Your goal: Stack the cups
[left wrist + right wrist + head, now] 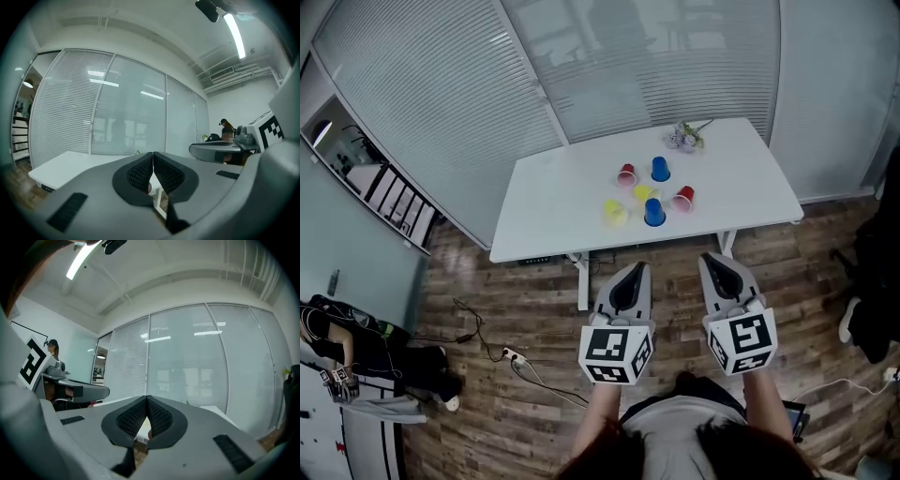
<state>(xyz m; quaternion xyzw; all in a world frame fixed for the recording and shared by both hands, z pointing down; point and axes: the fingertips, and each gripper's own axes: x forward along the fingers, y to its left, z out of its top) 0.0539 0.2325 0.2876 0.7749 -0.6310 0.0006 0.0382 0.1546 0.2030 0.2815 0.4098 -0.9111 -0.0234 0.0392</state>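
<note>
Several small cups stand in a cluster on the white table (553,202) in the head view: a red cup (626,173), a blue cup (660,169), a yellow cup (643,192), a second yellow cup (614,212) that seems to lie on its side, a second blue cup (653,213) and a second red cup (683,197). My left gripper (636,268) and right gripper (710,259) hang side by side over the floor, short of the table's near edge. Both are shut and hold nothing. Each gripper view shows closed jaws pointing level: left gripper (153,159), right gripper (147,401).
A small plant (686,137) sits at the table's far edge. Glass walls with blinds stand behind the table. Cables and a power strip (512,355) lie on the wooden floor at left. A shelf (389,202) is at far left, and a dark object (874,272) at right.
</note>
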